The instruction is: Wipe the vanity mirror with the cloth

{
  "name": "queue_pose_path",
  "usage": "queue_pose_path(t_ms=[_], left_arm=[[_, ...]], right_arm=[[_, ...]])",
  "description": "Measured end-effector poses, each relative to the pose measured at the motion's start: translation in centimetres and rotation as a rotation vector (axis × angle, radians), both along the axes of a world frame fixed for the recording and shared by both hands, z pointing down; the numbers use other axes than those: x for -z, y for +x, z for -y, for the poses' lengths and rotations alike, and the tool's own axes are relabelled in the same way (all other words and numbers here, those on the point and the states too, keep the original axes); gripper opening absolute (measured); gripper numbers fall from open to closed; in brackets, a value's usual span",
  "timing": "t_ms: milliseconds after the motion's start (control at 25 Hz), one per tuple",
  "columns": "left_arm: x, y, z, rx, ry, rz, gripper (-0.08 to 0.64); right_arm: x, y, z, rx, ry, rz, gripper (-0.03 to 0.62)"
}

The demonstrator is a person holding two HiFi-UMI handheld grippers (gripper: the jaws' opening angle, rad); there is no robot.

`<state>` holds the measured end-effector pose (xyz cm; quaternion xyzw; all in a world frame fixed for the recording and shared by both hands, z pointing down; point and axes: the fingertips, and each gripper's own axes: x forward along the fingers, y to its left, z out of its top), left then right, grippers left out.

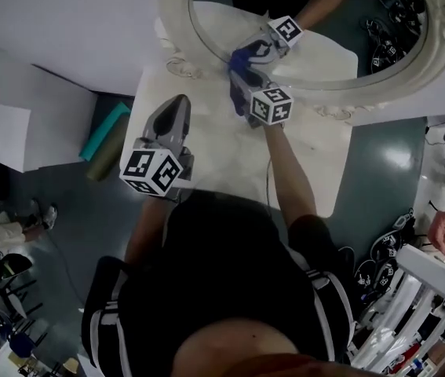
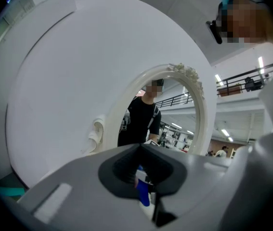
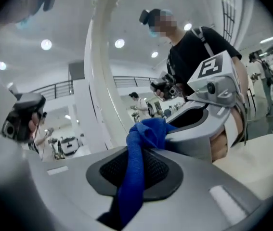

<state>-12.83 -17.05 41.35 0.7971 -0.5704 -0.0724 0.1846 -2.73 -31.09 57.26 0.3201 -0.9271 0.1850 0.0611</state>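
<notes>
Keeping the right tool [image 1: 243,85] clenched on the blue cloth [image 3: 148,131], sweep it flat across the vanity mirror [image 1: 179,30]; the left tool [image 1: 176,108] hangs closed, empty.

Right arm [image 1: 289,167] stretched far, elbow near straight; right gripper [image 1: 239,75] at its end, jaws clamped on blue cloth [image 3: 134,177], cloth bunched past the tips; left arm [image 1: 145,230] bent, held nearer; left gripper [image 1: 176,110] pointing far, jaws together, empty.
</notes>
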Motion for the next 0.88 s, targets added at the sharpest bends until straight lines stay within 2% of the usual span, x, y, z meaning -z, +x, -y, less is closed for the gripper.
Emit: queue_pose_path(t_ms=[160,440,600,880], left_arm=[[1.4,0.1,0.1,-0.011,0.048,0.006,0.011],[4.3,2.9,0.9,-0.068,0.118,-0.015,0.011],[5.5,4.0,1.0,-0.121,0.147,-0.039,0.011],[6.5,7.1,0.7,-0.176,0.174,-0.032,0.011]], right_arm=[[6.4,-0.4,-0.7,-0.043,0.032,0.230,0.064],[17.6,4.1,-4.1,-0.133,0.176,0.417,0.064],[21.5,5.9,-6.8,-0.193,0.255,0.451,0.064],[24.5,11.6,-10.7,-0.353,0.364,0.395,0.064]])
